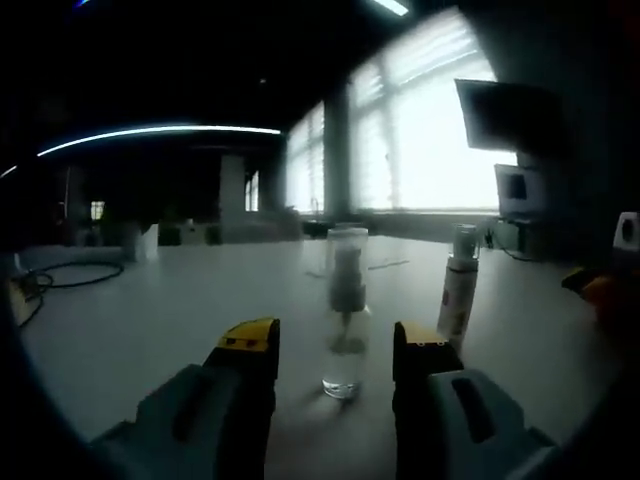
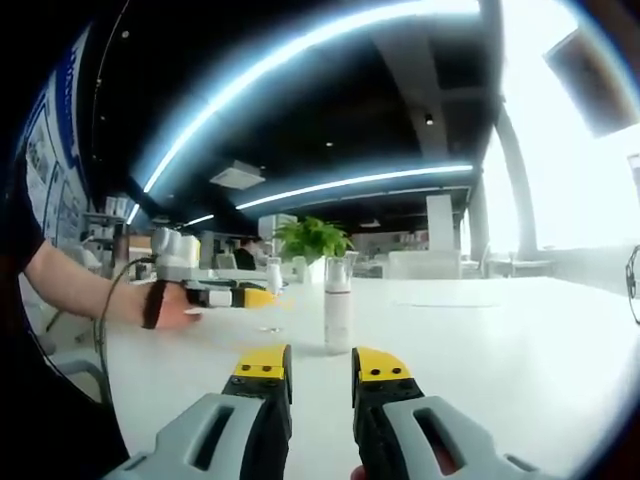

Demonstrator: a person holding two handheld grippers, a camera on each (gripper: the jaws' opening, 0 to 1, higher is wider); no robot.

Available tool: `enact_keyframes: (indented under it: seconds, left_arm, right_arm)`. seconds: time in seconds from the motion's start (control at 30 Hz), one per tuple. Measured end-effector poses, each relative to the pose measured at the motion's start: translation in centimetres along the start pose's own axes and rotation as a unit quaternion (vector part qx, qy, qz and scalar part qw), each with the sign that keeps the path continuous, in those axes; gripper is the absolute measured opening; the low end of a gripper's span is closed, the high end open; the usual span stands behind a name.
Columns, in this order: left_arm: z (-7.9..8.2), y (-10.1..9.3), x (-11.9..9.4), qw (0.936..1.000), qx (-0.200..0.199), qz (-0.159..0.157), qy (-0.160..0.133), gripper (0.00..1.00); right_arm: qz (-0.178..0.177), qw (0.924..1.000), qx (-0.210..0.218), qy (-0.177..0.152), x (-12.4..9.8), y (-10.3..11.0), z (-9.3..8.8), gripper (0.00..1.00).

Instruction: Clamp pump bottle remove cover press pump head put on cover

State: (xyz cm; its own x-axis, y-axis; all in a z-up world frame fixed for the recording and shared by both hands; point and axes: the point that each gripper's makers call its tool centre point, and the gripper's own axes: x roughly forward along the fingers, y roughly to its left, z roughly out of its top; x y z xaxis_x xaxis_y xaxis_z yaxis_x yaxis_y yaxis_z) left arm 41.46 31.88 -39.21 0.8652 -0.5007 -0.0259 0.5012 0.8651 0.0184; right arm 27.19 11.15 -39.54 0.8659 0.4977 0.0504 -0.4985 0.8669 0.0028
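Note:
A clear pump bottle with a clear cover over its pump head stands upright on the white table. It is in the gap between the yellow tips of my left gripper, whose jaws are wide open and touch neither side of it. A white bottle with an orange label stands to its right. In the right gripper view the white bottle rises just beyond my right gripper, which is open by a narrow gap and holds nothing. A hand holds the left gripper at the clear bottle.
A black cable loops on the table's left side. An orange object lies at the right edge, below a dark monitor and bright windows. A potted plant stands behind the bottles.

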Motion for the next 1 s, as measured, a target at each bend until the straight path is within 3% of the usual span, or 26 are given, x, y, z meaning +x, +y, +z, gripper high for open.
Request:
enact_keyframes:
  seconds: [0.13, 0.23, 0.37, 0.6, 0.83, 1.0]
  left_arm:
    - [0.7, -0.9, -0.8, 0.9997, 0.008, -0.021, -0.009, 0.36]
    - [1.4, -2.1, -1.7, 0.9978, 0.050, -0.037, -0.023, 0.36]
    - [1.8, -2.6, -2.4, 0.9975, 0.030, -0.057, -0.027, 0.36]
    - [2.6, -2.5, -3.8, 0.9974, 0.032, -0.056, -0.034, 0.37]
    - [2.4, -2.3, -5.7, 0.9975, 0.005, -0.060, -0.038, 0.39]
    - [2.4, -3.3, -6.9, 0.9966, -0.011, -0.069, -0.044, 0.39]
  right_arm:
    - [-0.001, 1.0000, 0.001, -0.002, 0.0, -0.1, 0.1, 0.18]
    - [-0.002, 1.0000, 0.002, -0.002, 0.0, -0.2, 0.1, 0.18]
    - [-0.001, 1.0000, 0.001, -0.001, 0.0, -0.1, 0.1, 0.18]
    - [-0.001, 1.0000, 0.001, -0.003, 0.0, -0.1, 0.1, 0.18]
    - [0.001, 1.0000, 0.000, -0.003, 0.0, 0.0, 0.1, 0.18]
    - [0.002, 1.0000, 0.000, -0.002, 0.0, 0.0, 0.1, 0.18]
